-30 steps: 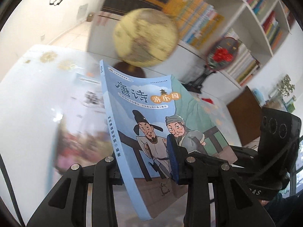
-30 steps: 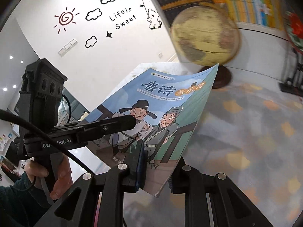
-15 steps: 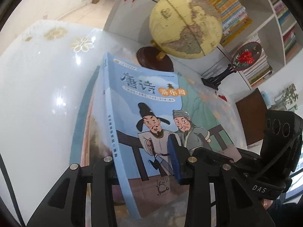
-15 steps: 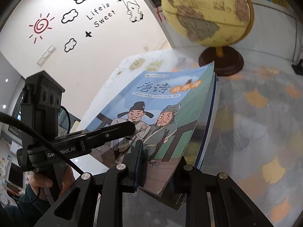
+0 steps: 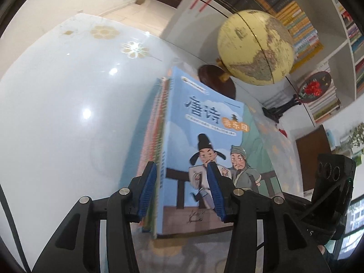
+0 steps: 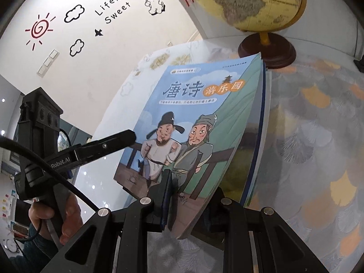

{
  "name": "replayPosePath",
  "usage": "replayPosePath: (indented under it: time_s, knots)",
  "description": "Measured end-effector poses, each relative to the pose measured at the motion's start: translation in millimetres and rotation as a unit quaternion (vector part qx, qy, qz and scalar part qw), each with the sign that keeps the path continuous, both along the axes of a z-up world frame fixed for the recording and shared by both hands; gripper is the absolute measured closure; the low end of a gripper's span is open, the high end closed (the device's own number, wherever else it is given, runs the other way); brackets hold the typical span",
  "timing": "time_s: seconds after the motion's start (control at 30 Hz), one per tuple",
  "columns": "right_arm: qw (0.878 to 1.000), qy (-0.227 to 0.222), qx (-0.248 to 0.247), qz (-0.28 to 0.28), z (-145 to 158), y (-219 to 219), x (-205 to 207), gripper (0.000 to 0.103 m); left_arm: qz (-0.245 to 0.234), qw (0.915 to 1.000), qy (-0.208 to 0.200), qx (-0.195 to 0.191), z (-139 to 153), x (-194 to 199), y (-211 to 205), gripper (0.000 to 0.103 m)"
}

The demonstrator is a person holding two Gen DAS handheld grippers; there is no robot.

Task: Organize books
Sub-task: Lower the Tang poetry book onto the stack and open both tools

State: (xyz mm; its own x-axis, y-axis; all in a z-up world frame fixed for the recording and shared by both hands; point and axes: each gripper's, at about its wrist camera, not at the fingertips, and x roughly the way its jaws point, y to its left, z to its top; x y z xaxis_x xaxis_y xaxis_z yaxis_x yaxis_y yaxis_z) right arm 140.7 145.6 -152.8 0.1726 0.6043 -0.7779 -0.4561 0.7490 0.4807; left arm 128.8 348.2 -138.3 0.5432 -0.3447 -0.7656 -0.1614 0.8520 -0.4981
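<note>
On the stack (image 5: 154, 136) the blue book (image 5: 204, 150) rests — left gripper (image 5: 182, 193) wide, right gripper (image 6: 188, 195) pinching its cover, release left.

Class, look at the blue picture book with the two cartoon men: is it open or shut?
Shut. The blue picture book shows only its front cover, pages together, lying on top of a stack of books.

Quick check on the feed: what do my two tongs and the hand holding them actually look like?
Both tongs, left and right, are matte black with silver screws and ribbed blue pads. Seen from the right wrist, the left unit carries white "Robot.AI" lettering, a black cable, and a bare hand with a dark teal sleeve.
</note>
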Motion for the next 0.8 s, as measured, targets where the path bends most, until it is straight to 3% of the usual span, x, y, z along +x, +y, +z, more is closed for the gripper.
replayPosePath:
  time_s: [0.33, 0.5, 0.67, 0.73, 0.8]
  knots:
    - [0.998, 0.054, 0.021, -0.008, -8, -17, -1, 0.074, 0.016, 0.9997, -0.011, 0.011, 13, -37, -9, 0.060]
    - [0.999, 0.018, -0.035, -0.001, 3, -52, -30, 0.073, -0.034, 0.9980, -0.026, 0.046, 35, -53, -54, 0.060]
    - [0.997, -0.015, -0.078, -0.007, 21, -102, -56, 0.072, -0.066, 0.9959, -0.050, 0.036, 62, -63, -109, 0.060]
    - [0.995, -0.032, -0.087, -0.023, 32, -127, -63, 0.053, -0.075, 0.9947, -0.062, 0.032, 73, -68, -133, 0.056]
    - [0.995, -0.047, -0.078, -0.048, 43, -154, -69, 0.047, -0.078, 0.9933, -0.076, 0.041, 88, -77, -166, 0.041]
